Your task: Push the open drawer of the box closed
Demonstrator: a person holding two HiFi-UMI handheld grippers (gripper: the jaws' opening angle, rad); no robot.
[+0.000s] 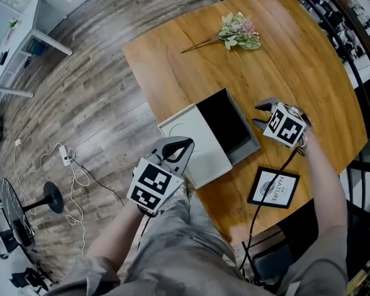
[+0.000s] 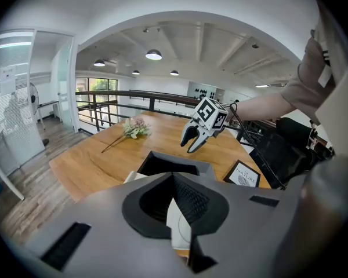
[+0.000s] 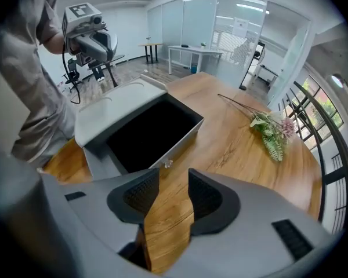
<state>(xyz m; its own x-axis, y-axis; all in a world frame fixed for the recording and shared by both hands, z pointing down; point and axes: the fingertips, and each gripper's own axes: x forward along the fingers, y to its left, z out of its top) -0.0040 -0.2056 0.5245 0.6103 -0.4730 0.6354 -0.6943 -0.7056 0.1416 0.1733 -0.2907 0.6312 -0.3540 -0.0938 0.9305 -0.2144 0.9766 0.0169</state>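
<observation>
Here, closest to the person, a small framed picture lies flat on the wooden table. A bit further on, at the table's near left edge, sits the white box. The left gripper hangs over the near end of the box, on the side away from the drawer. Its two jaws meet at the tips and hold nothing. The white top shows just under them, but I cannot tell if they touch it. The grey drawer sticks out of the box on the right side. It is wide open, and it looks dark inside. The right gripper is near the drawer's front, off to the right, and points down at the table. Its jaws are wide apart, with only bare wood between them. In the right gripper view, the little knob on the drawer front sits just past the jaw tips, not touching. Far off, a bunch of flowers lies on the table.
</observation>
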